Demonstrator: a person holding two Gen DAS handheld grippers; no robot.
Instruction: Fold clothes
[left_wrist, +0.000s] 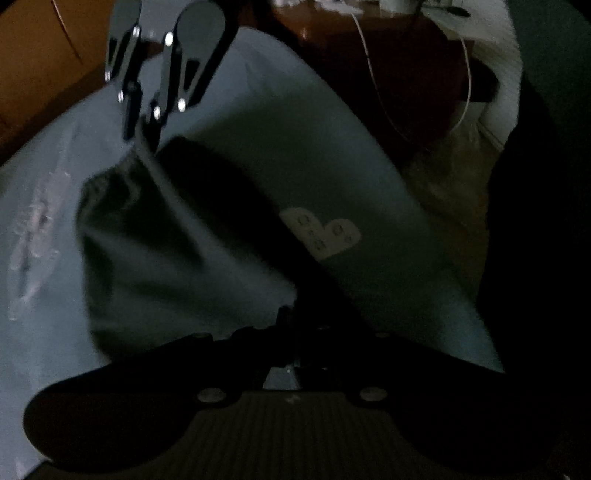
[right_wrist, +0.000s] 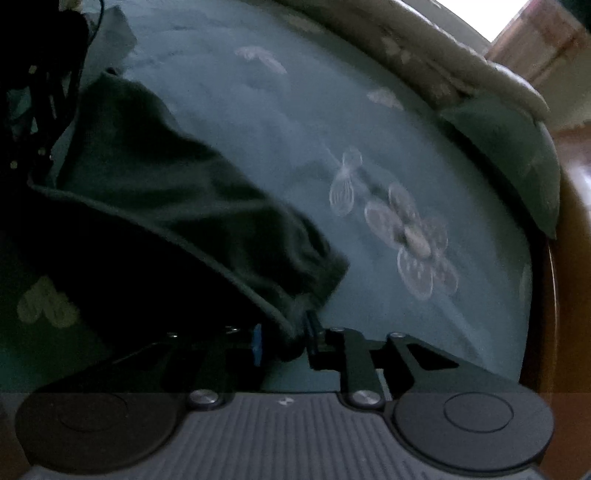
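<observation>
Dark garment stretched between two grippers over the bed

Blue-grey bedsheet with pale flower embroidery (right_wrist: 410, 236) covers the bed in a dim room, and a grey-green pillow (right_wrist: 513, 147) lies at the sheet's far edge, beyond the flower. Over the sheet, a dark green cloth garment with a pale printed logo (left_wrist: 207, 229) hangs lifted between the two tools. The left gripper (left_wrist: 291, 325) has its fingers pressed together, pinching a fold of the garment. The right gripper (right_wrist: 291, 339) has its fingers slightly spread with the garment's bunched hem between them; whether the pads press it cannot be told. A white cable (left_wrist: 465, 85) loops beyond the sheet.
</observation>
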